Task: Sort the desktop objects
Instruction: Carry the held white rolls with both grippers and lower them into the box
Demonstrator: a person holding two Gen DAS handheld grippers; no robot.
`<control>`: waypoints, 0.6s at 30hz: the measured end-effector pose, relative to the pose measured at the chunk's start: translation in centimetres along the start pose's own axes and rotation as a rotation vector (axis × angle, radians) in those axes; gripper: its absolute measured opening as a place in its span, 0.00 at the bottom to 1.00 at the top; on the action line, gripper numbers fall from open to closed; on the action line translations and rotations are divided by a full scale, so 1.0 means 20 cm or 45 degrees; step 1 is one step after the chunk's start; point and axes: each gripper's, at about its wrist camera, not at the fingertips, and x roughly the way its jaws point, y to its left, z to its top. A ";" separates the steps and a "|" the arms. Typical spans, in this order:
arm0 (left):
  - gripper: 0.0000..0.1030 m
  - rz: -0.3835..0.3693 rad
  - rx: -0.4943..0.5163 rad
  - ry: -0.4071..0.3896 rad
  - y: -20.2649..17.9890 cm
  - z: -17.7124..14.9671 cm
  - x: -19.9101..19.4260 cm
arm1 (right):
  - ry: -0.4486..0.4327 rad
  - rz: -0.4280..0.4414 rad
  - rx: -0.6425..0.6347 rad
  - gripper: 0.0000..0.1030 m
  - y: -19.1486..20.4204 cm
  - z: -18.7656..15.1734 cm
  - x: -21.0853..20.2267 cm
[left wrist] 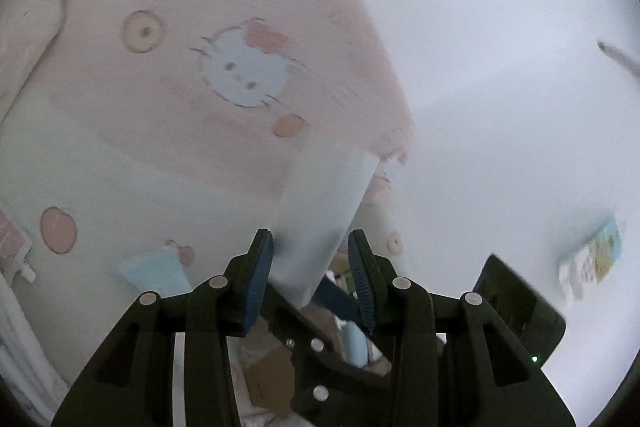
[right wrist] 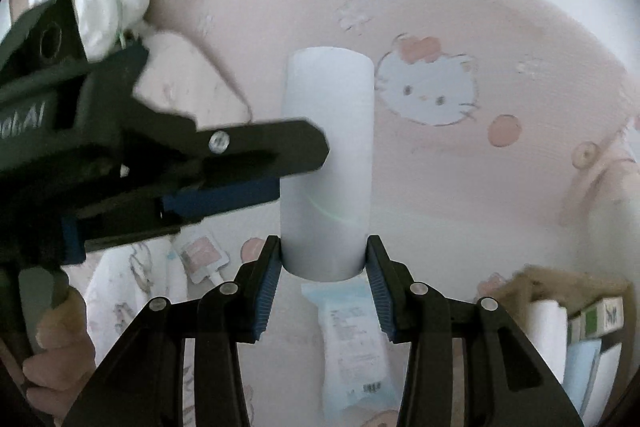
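A plain white cylinder (right wrist: 328, 163) is held in the air over a pink Hello Kitty mat (right wrist: 440, 187). My right gripper (right wrist: 325, 259) is shut on its near end. My left gripper comes in from the left in the right wrist view, and its fingers (right wrist: 280, 147) straddle the cylinder's middle. In the left wrist view the cylinder (left wrist: 324, 211) sits between the pads of my left gripper (left wrist: 311, 255), touching the left pad, with a small gap at the right pad.
A blue-white wipes pack (right wrist: 356, 339) lies on the mat below the cylinder. A cardboard box (right wrist: 560, 307) with small cartons stands at the right. A white cloth bundle (right wrist: 96, 7) is at the back left. A picture card (left wrist: 596, 259) lies on the white table.
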 end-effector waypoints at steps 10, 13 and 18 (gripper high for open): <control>0.41 -0.008 0.145 0.084 -0.27 -0.07 0.18 | -0.117 -0.046 0.130 0.39 -0.13 -0.12 -0.33; 0.41 0.002 0.181 0.122 -0.34 -0.09 0.27 | -0.142 -0.057 0.167 0.39 -0.19 -0.15 -0.39; 0.41 -0.057 0.205 0.221 -0.43 -0.16 0.47 | -0.148 -0.087 0.232 0.39 -0.41 -0.22 -0.48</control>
